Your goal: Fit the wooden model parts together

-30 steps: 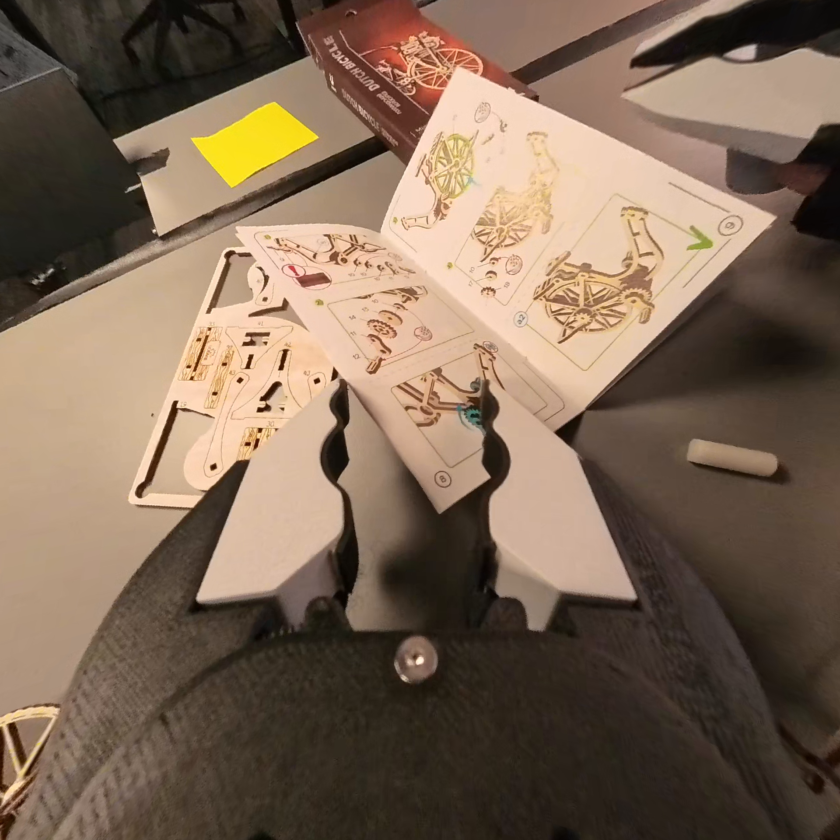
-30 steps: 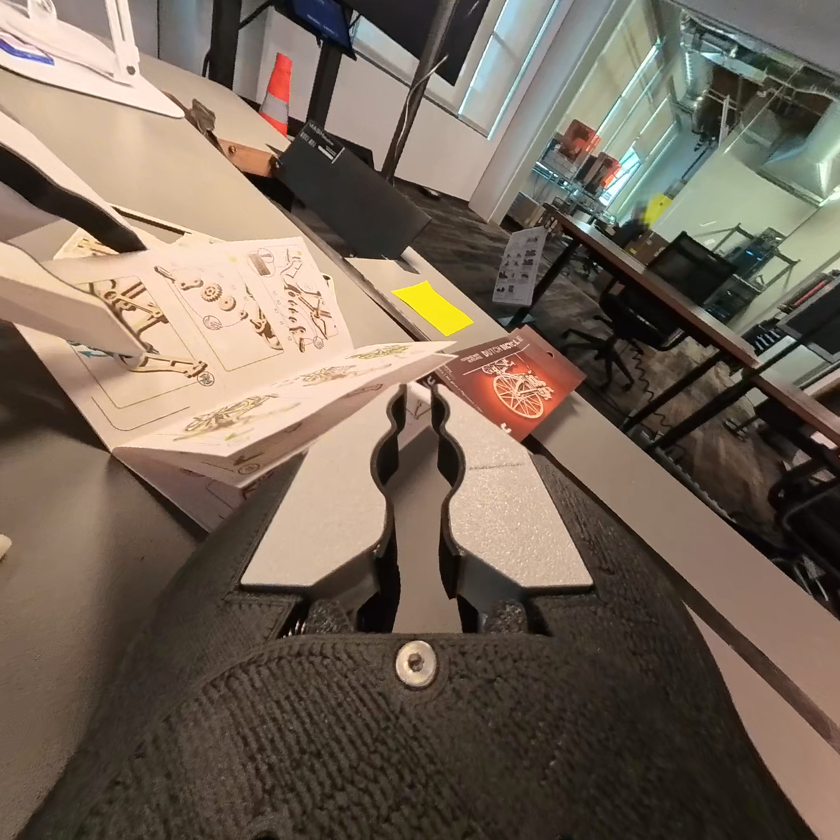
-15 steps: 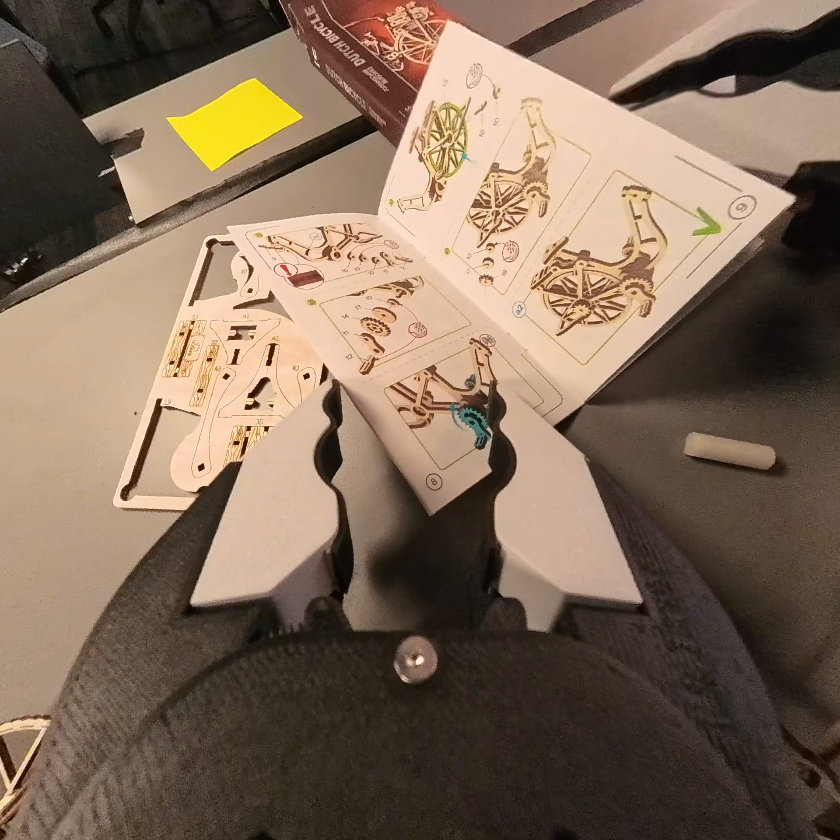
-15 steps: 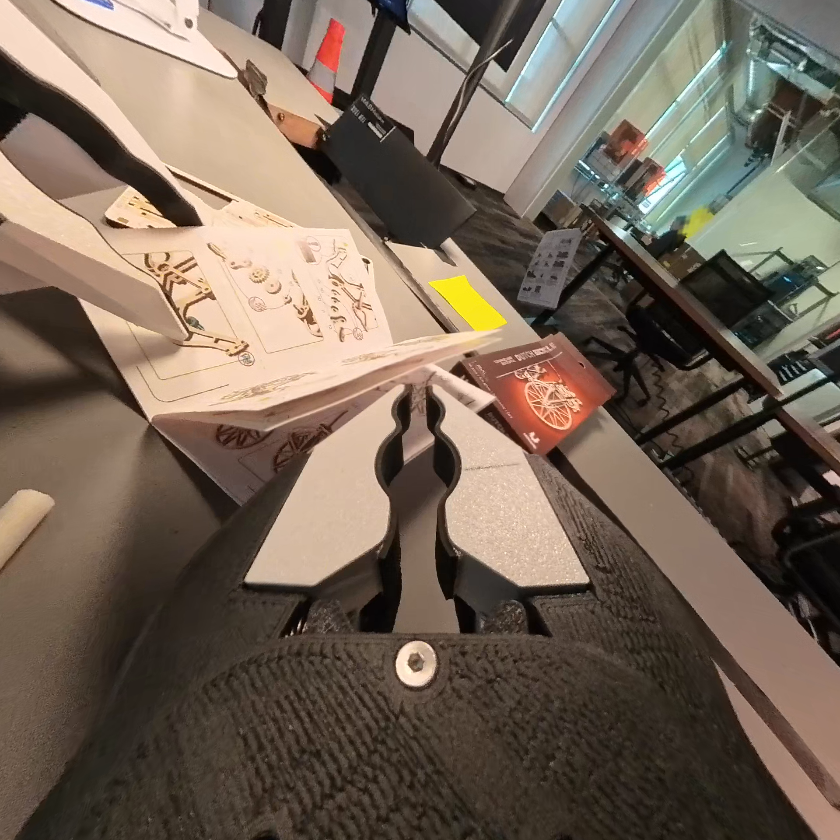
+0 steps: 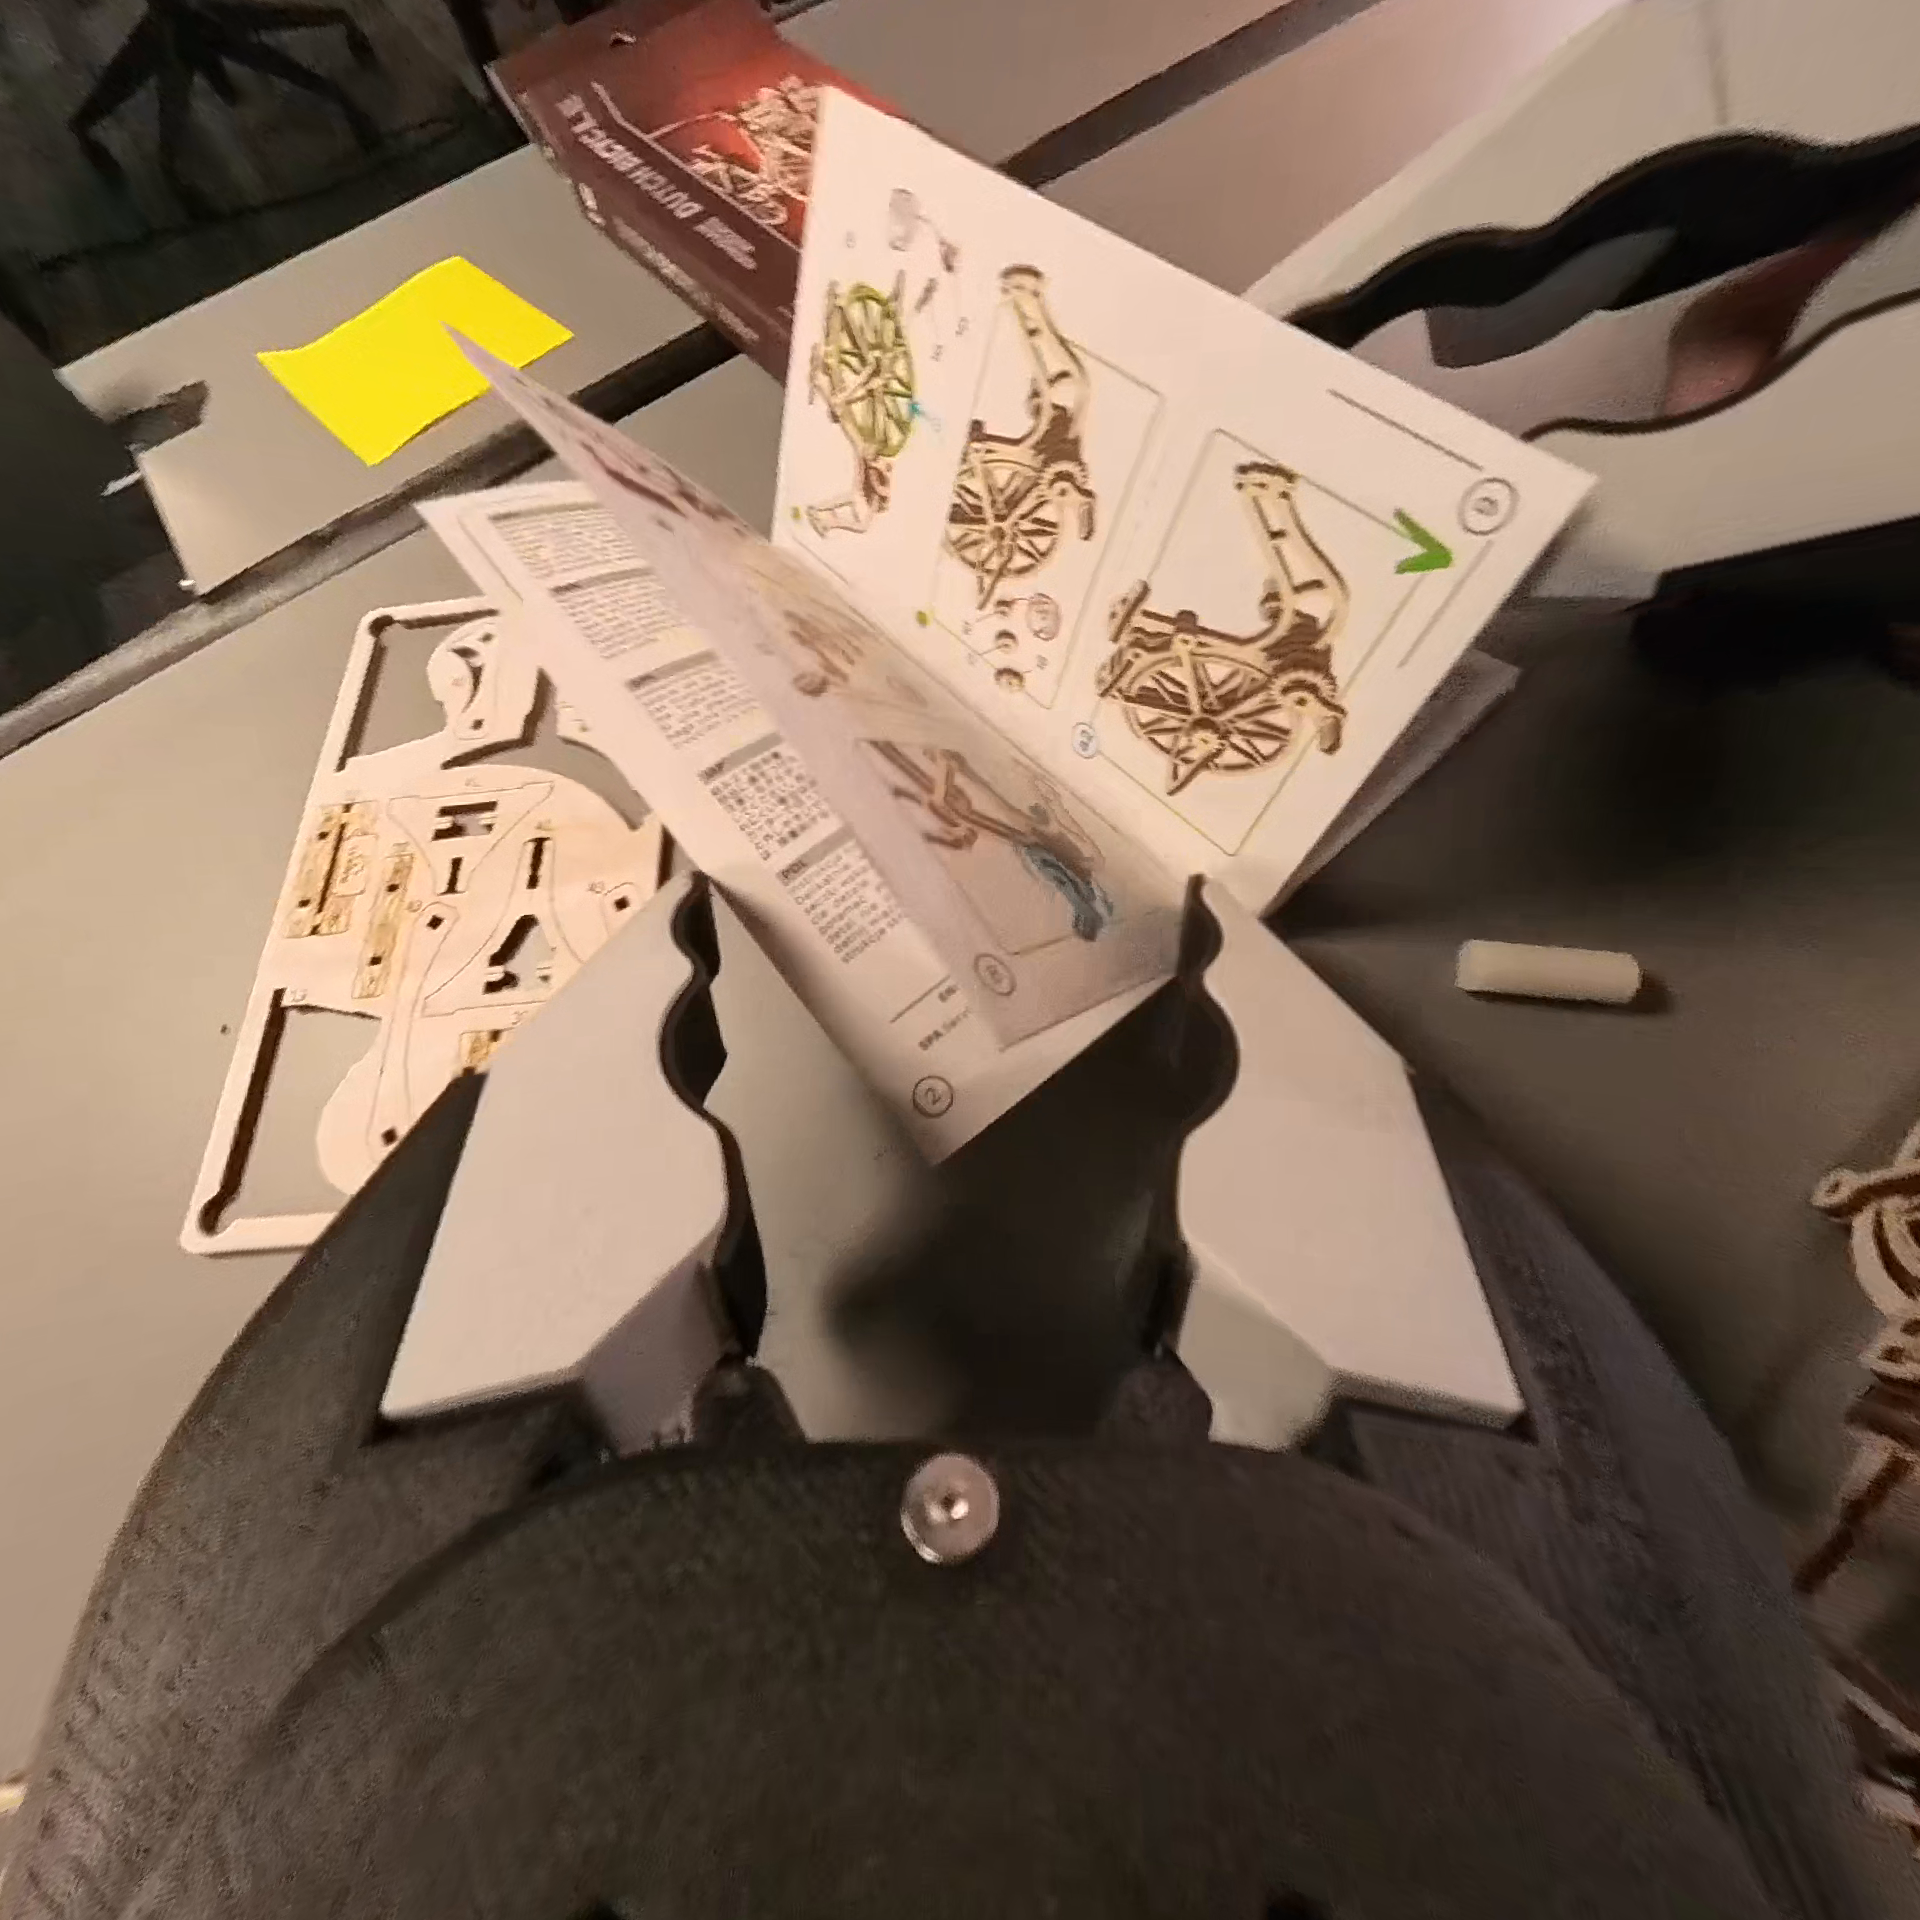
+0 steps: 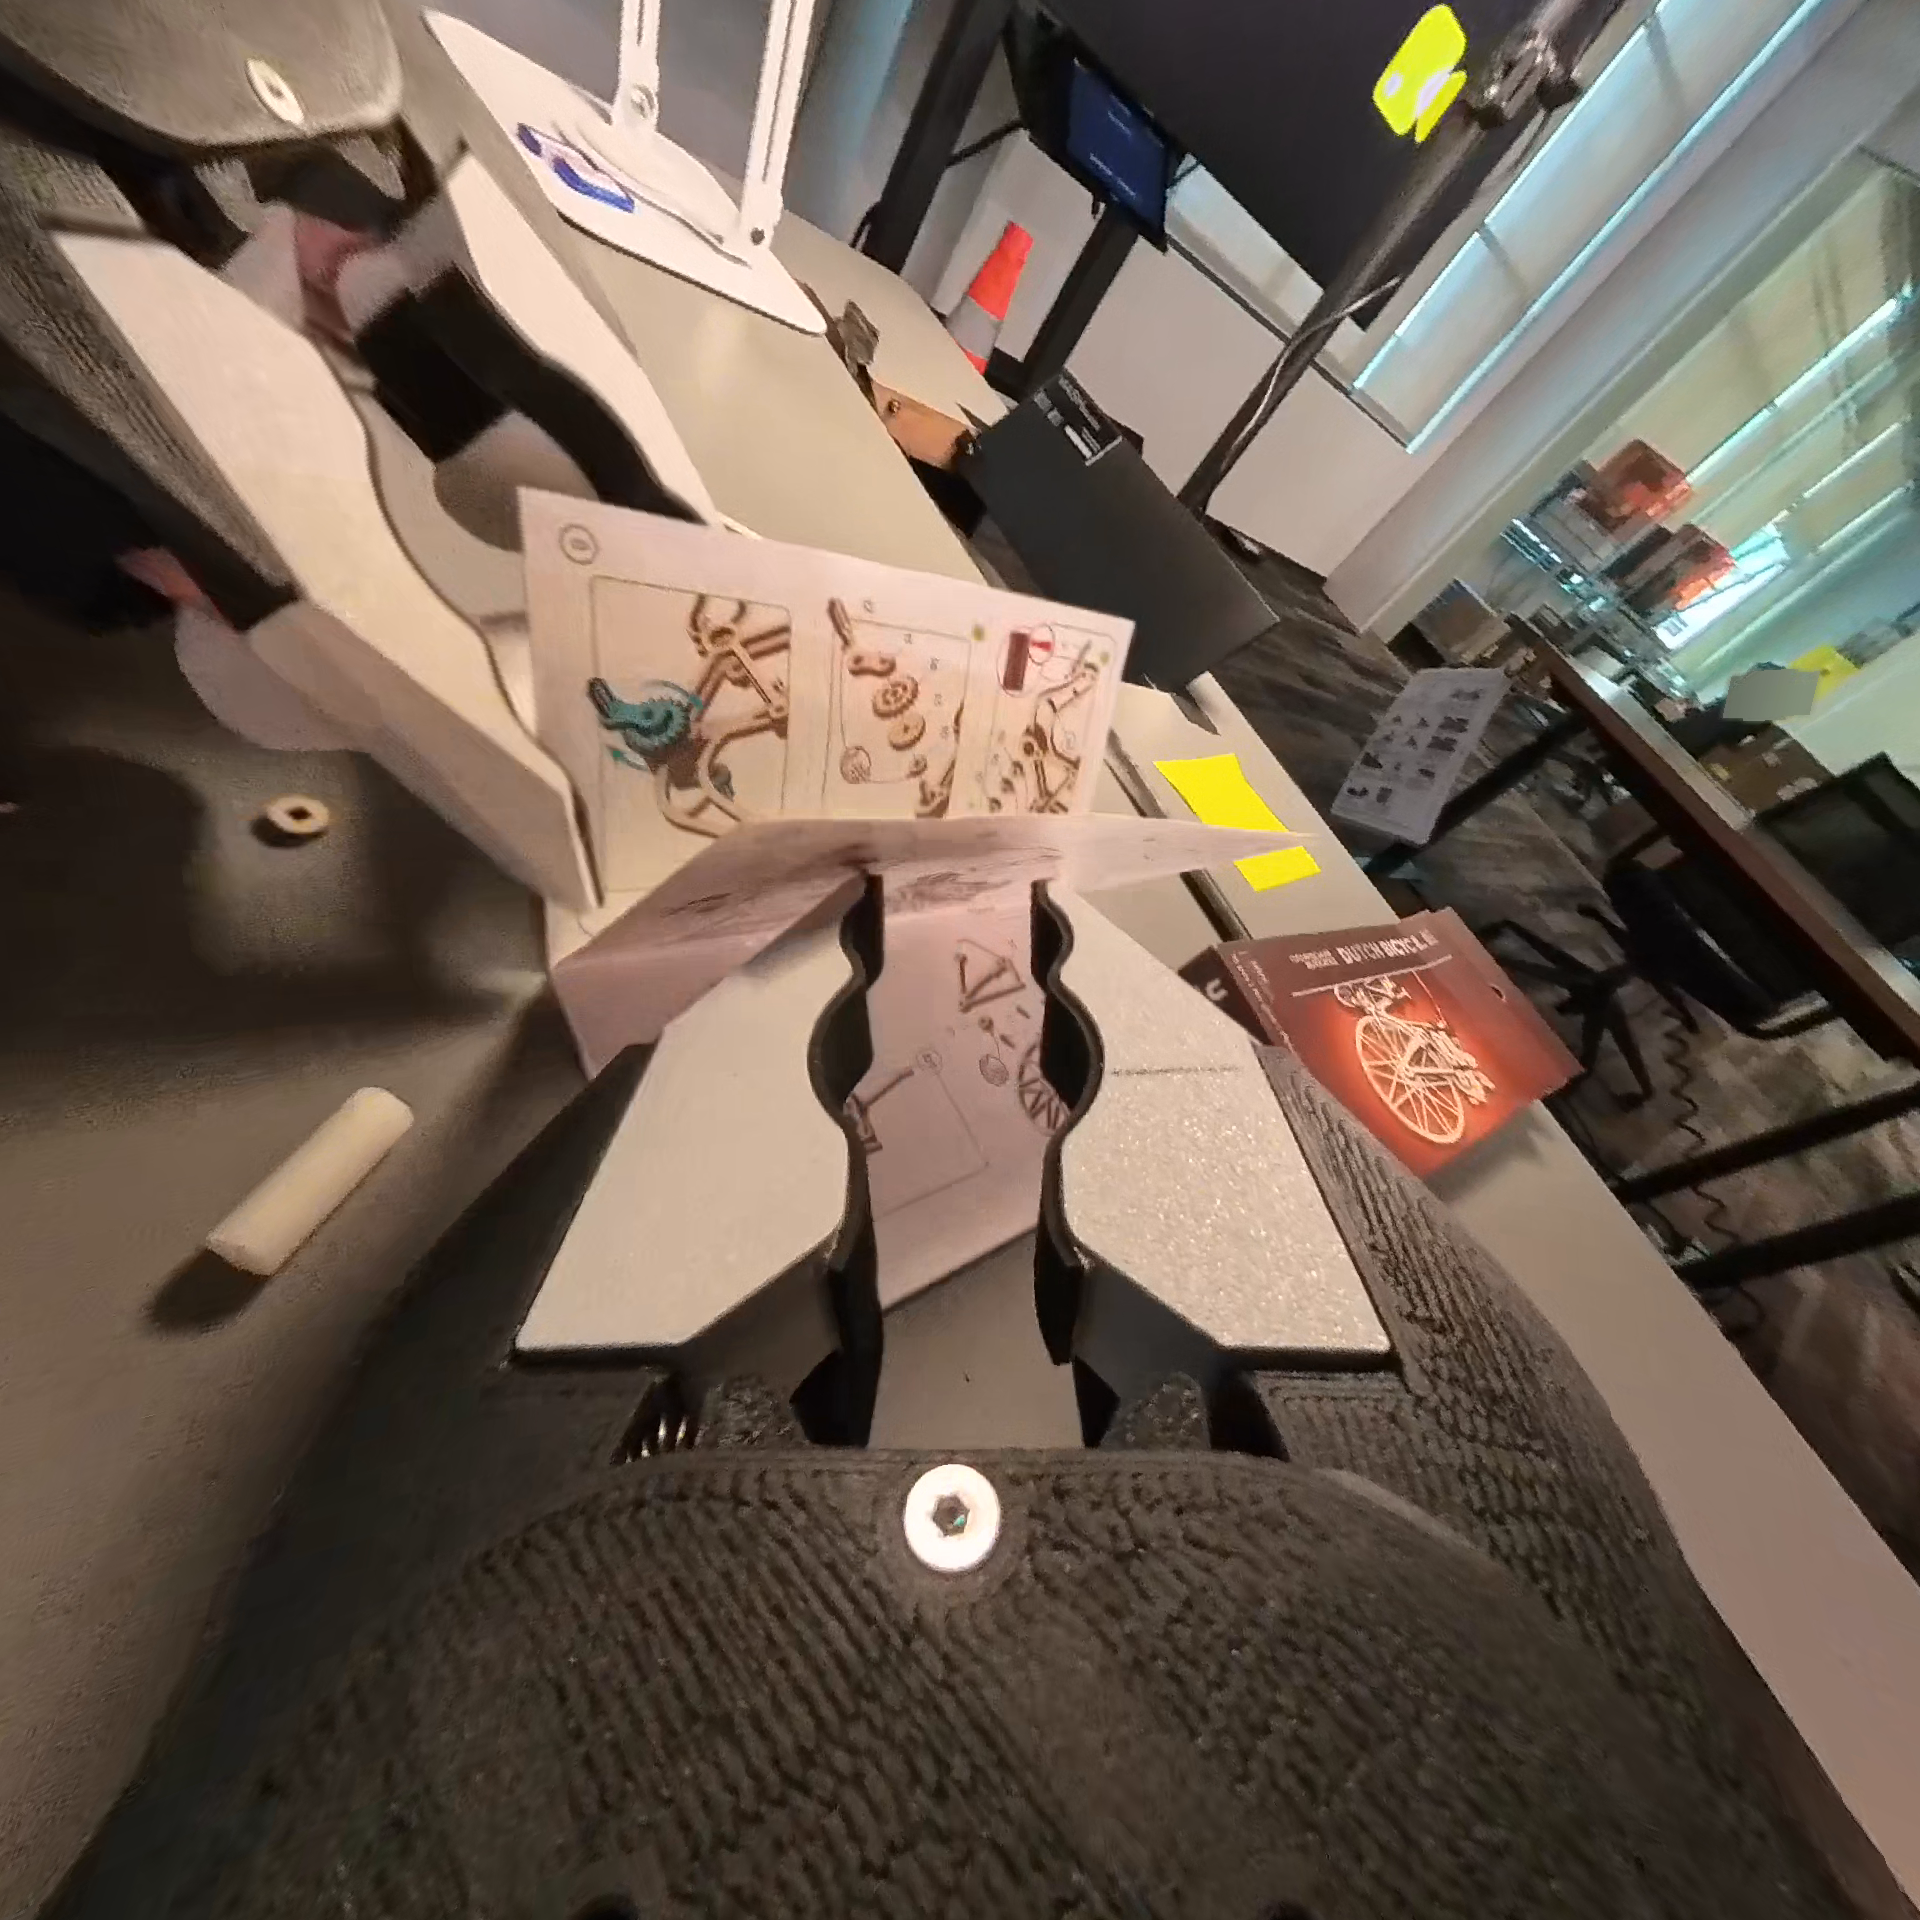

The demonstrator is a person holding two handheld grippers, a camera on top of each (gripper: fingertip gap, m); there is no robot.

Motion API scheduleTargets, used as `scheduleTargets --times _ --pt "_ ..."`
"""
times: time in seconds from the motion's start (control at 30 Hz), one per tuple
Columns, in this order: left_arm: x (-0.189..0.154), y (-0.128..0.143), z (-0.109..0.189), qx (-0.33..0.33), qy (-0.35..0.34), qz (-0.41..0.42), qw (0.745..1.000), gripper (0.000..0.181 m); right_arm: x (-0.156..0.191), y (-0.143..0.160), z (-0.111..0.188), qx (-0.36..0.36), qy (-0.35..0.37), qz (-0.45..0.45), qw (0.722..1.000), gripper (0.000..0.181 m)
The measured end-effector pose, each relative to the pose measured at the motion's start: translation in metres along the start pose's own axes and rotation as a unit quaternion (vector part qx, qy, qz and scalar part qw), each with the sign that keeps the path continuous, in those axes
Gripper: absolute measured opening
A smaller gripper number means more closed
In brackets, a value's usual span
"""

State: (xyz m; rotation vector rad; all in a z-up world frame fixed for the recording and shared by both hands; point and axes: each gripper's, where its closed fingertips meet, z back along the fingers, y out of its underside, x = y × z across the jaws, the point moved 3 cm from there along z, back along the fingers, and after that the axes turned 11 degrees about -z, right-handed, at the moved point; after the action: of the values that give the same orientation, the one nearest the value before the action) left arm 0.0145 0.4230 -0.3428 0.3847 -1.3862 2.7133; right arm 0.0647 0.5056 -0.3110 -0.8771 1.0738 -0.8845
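The instruction booklet point(image 5: 1143, 582) lies open on the grey table, and one page point(image 5: 727, 665) stands up mid-turn. My left gripper point(image 5: 940, 904) is open, and the lower corner of the raised page sits between its fingers, against the right one. My right gripper point(image 6: 951, 899) is open and empty; its fingertips are under the booklet's right-hand page point(image 6: 935, 842). The raised page point(image 6: 831, 707) and the left gripper point(image 6: 416, 644) show in the right wrist view. A wooden part sheet point(image 5: 416, 883) lies flat to the left, partly under the booklet. A built wooden piece point(image 5: 1881, 1299) shows at the right edge.
A white stick point(image 5: 1548, 971) lies right of the booklet, also in the right wrist view point(image 6: 312, 1184). A small ring point(image 6: 296, 816) lies nearby. The dark red kit box point(image 5: 707, 166) and a yellow note point(image 5: 416, 353) are at the back. The table edge point(image 6: 1558, 1351) runs on the right. The white stick point(image 5: 1548, 971) lies around 6 centimetres away from my left fingertips. Look for it in the right wrist view point(image 6: 316, 1167) too.
A booklet page has lifted from flat and stands up mid-turn. Both grippers have opened wider. The right gripper has moved in under the booklet's right half.
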Motion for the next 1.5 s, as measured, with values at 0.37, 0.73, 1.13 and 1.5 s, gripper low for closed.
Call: scheduleTargets --times 0.37,0.73,1.13,1.5 --pt "-0.023 -0.018 0.006 -0.069 0.124 0.047 0.989 0.096 0.023 0.000 -0.005 0.000 -0.051 0.055 0.997 0.030" --pt "-0.015 -0.033 0.022 -0.167 0.182 0.165 0.955 0.073 0.040 0.009 -0.010 0.030 -0.079 0.115 0.990 0.022" --pt "-0.042 -0.040 0.019 -0.148 0.161 0.063 0.974 0.066 0.035 -0.007 -0.005 -0.030 -0.041 0.136 0.989 0.027" --pt "-0.031 -0.044 0.027 -0.186 0.159 0.089 0.966 0.002 0.034 -0.004 -0.007 -0.022 -0.035 0.140 0.989 0.030"
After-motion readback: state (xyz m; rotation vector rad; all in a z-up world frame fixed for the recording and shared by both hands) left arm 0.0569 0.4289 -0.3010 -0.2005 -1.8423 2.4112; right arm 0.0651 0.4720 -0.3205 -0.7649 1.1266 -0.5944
